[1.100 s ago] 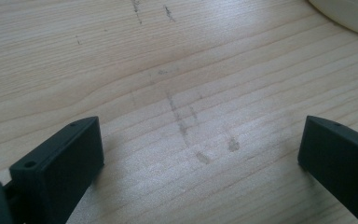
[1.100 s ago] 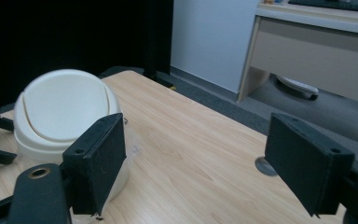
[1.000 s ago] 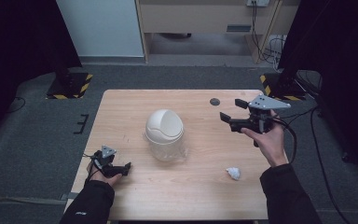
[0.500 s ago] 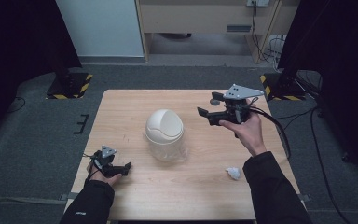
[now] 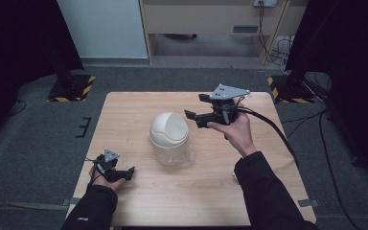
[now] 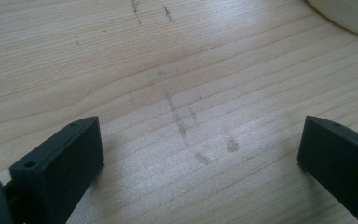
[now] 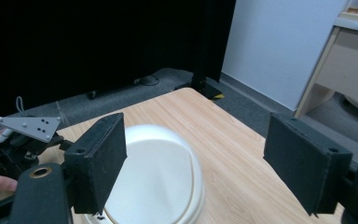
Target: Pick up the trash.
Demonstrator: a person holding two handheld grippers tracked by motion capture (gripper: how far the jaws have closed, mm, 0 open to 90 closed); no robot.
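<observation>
White domed bin (image 5: 168, 138) mid counter (image 5: 124, 110), right gripper (image 5: 197, 109) just beside its top w/ fingers spread wide, empty, left gripper (image 5: 124, 173) resting near front-left edge, fingers apart; left gripper view adds scuffed wood grain.

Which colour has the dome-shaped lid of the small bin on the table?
Cream white; the domed lid shows best in the high view.

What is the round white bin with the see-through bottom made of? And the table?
The bin looks like plastic: its white domed lid is smooth with a soft sheen, and the lower body is clear and glossy, though glass can't be ruled out. The table looks like pale wood or a wood veneer, matt, with long grain lines and some dark scuffs.
</observation>
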